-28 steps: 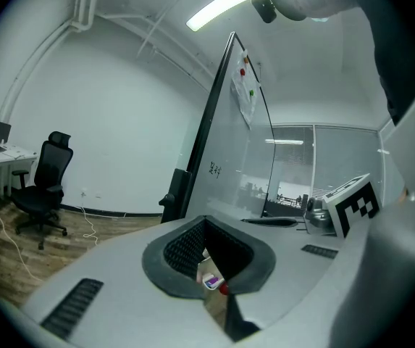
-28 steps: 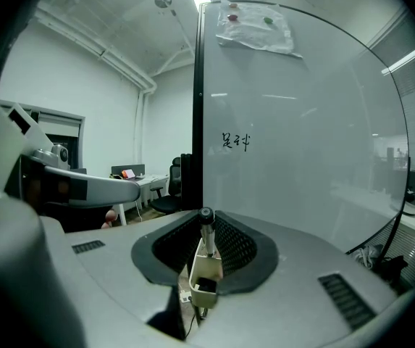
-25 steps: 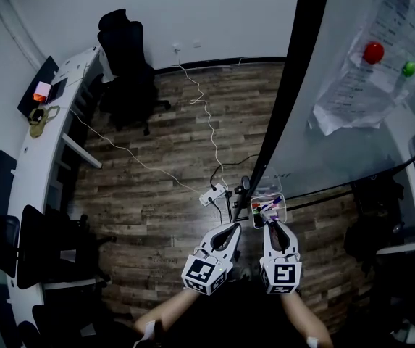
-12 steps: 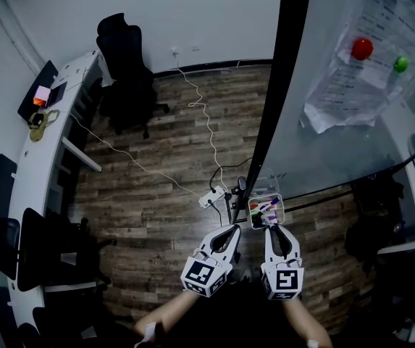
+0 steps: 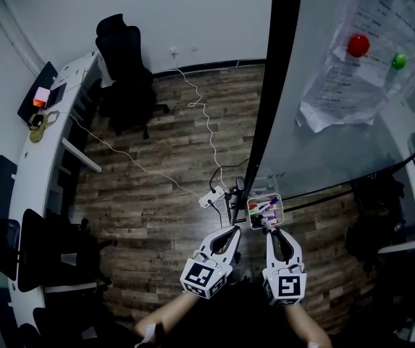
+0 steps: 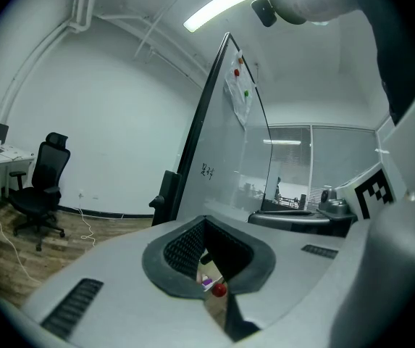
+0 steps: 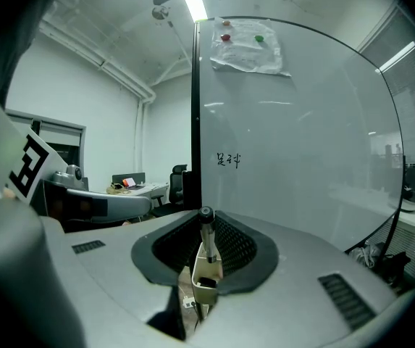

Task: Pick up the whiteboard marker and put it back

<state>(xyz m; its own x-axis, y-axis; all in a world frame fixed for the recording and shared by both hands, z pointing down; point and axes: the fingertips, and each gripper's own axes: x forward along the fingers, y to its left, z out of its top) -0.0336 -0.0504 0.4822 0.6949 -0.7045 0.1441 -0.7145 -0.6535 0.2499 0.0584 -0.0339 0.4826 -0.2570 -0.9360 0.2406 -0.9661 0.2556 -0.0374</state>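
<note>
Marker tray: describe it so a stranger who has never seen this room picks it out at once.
Start at the big whiteboard on the right and follow its dark edge down to its foot. There, at the tip of the right gripper, which grips a marker, sits a small tray. Unlike the white power strip lying left of it, it is clear and holds coloured pens.

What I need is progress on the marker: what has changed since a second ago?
The right gripper drew back slightly toward the person, away from the tray. It has the whiteboard marker upright between its jaws. The earlier pictures don't show when it took hold. The left gripper, shut and empty, and the tray stayed where they were.
</note>
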